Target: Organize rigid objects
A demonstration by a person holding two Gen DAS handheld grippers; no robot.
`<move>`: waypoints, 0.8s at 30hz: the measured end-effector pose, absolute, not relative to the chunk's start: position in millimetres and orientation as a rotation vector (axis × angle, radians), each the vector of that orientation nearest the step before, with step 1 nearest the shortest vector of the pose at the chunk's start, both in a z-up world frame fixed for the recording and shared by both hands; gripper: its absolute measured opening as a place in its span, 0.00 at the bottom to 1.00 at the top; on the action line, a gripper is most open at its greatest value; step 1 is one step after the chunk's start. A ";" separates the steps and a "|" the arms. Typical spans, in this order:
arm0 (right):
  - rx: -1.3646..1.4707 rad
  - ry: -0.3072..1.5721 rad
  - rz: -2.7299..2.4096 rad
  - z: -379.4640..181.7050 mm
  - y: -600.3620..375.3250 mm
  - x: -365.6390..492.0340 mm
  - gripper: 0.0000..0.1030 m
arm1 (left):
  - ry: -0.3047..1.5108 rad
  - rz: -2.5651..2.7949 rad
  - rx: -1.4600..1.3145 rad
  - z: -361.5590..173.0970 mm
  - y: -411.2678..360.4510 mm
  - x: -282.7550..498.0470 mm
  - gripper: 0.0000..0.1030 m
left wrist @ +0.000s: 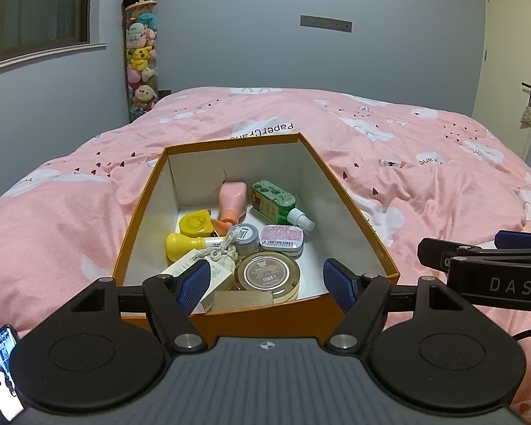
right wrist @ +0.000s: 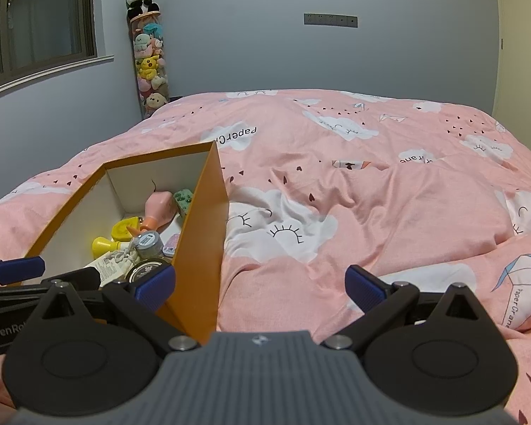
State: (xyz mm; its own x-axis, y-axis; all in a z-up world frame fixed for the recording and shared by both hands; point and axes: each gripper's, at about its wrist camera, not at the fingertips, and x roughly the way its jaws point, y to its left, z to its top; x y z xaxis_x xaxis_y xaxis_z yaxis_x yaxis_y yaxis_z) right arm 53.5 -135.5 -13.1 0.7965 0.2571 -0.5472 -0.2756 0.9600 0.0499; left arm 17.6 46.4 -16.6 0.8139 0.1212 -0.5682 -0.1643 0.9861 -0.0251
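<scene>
While orange box [left wrist: 350,209] sits full on pink quilt [right wrist: 371,194], both grippers' fingers spread, empty.

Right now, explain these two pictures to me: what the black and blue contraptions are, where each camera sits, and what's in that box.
A person holds two hand-held grippers, each with a camera looking along its blue-padded fingers. One picture is from the left gripper, the other from the right gripper. Both are open and hold nothing. An orange box sits on a pink bedspread. Inside lie a green spray bottle, a pink bottle, a yellow case, a small tin and a round compact, among others.
</scene>
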 end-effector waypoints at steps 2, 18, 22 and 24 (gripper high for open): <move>-0.033 0.580 0.284 -12.6 -135.7 52.8 0.97 | 0.600 0.150 -0.073 -16.6 46.6 17.1 0.83; -0.033 0.574 0.281 -11.0 -136.1 50.9 0.97 | 0.593 0.140 -0.071 -15.7 46.2 15.9 0.83; -0.035 0.574 0.282 -11.2 -136.0 51.0 0.97 | 0.594 0.137 -0.070 -15.8 46.1 16.3 0.83; -0.034 0.574 0.282 -11.2 -136.1 51.0 0.97 | 0.593 0.138 -0.070 -15.8 46.0 16.2 0.83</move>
